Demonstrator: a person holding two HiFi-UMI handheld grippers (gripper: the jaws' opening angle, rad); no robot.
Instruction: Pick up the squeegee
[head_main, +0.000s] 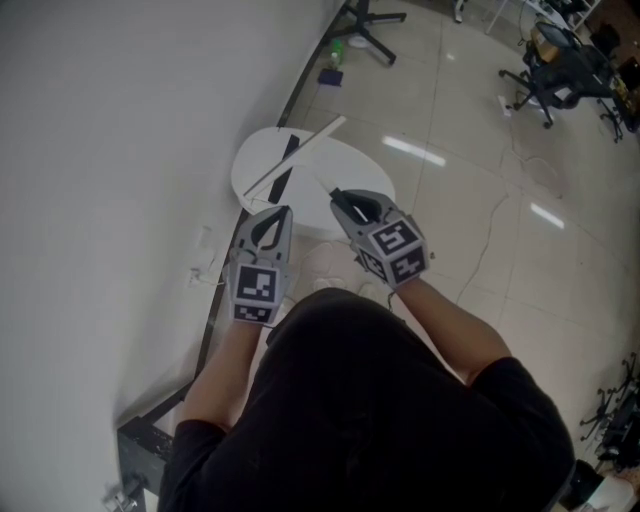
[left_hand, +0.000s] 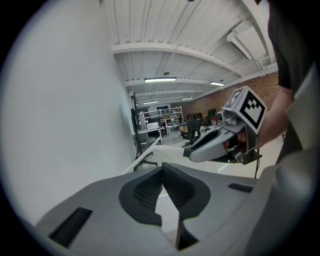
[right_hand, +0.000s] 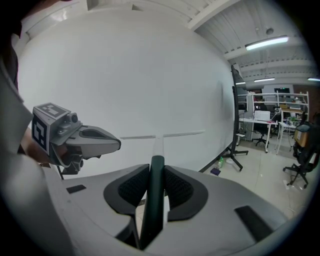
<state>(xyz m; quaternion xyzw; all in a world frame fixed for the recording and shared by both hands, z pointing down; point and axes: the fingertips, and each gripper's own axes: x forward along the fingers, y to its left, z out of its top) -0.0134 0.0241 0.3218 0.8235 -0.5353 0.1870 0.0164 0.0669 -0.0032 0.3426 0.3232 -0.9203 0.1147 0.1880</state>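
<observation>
A white wall is filling the left side of the head view, running just behind the round white worktop. A glossy tiled floor is spreading out to the right of the worktop, with dark office chairs standing well apart from it at the far end. The person in a dark shirt is standing at the near edge of the worktop, holding both grippers over that edge.

The right gripper is gripping the squeegee: in the right gripper view its jaws are clamping on the dark green handle, and the pale shaft is running out from them to the thin crossbar blade. From the head view the blade is lying slantwise above the worktop's wall side; whether it is touching the surface cannot be told.

The left gripper is hanging over the near left edge of the worktop, just beside the right one. Its jaws are meeting at the tips with nothing between them.
</observation>
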